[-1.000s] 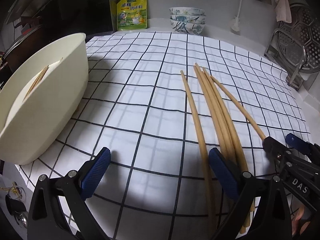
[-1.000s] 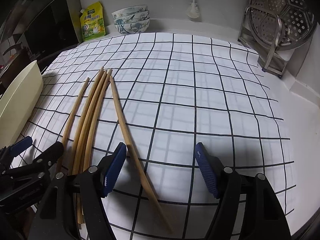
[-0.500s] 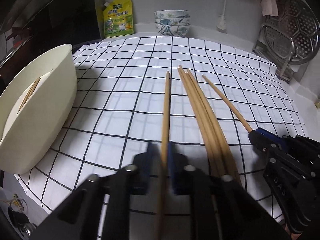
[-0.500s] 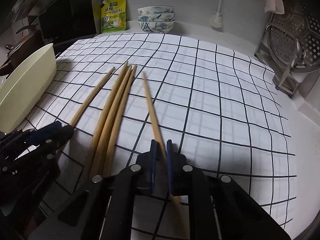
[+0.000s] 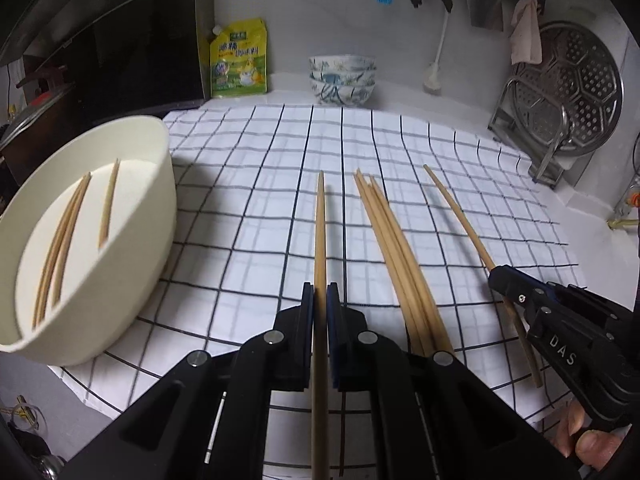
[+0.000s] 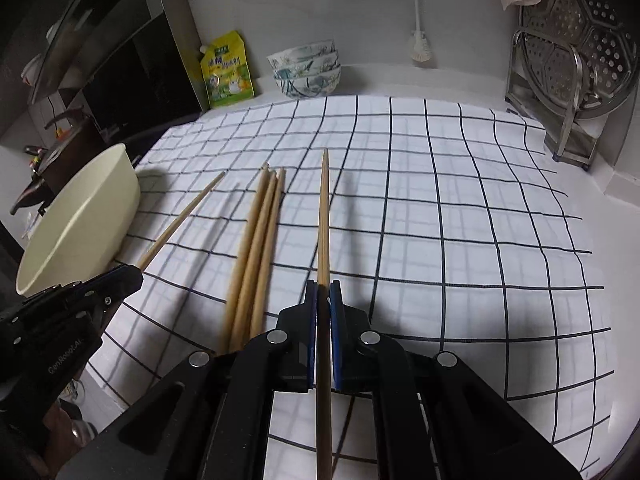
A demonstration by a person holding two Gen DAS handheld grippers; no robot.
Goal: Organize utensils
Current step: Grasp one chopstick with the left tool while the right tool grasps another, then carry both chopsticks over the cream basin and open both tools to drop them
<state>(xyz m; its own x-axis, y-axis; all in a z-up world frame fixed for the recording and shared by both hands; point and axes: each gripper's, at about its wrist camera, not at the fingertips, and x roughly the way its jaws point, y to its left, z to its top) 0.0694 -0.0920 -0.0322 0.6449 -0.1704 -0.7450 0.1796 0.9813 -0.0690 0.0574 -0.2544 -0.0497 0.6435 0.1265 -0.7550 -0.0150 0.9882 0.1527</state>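
My left gripper (image 5: 320,300) is shut on one wooden chopstick (image 5: 320,232) and holds it above the checked cloth (image 5: 248,216). My right gripper (image 6: 323,292) is shut on another chopstick (image 6: 323,216), also lifted. A bundle of three chopsticks (image 5: 394,256) lies on the cloth between them; it also shows in the right wrist view (image 6: 256,248). A cream tub (image 5: 132,240) at the left holds three chopsticks (image 5: 64,236). The right gripper (image 5: 496,276) shows in the left wrist view, and the left gripper (image 6: 136,272) shows in the right wrist view.
Stacked patterned bowls (image 5: 342,78) and a yellow pouch (image 5: 239,64) stand at the back by the wall. A metal rack with a steamer plate (image 5: 568,92) stands at the back right. A dark stove area (image 5: 100,60) lies left of the tub.
Both grippers went from open to shut, each on one chopstick, and have lifted them off the cloth. The views rose and tilted, showing the tub's inside.
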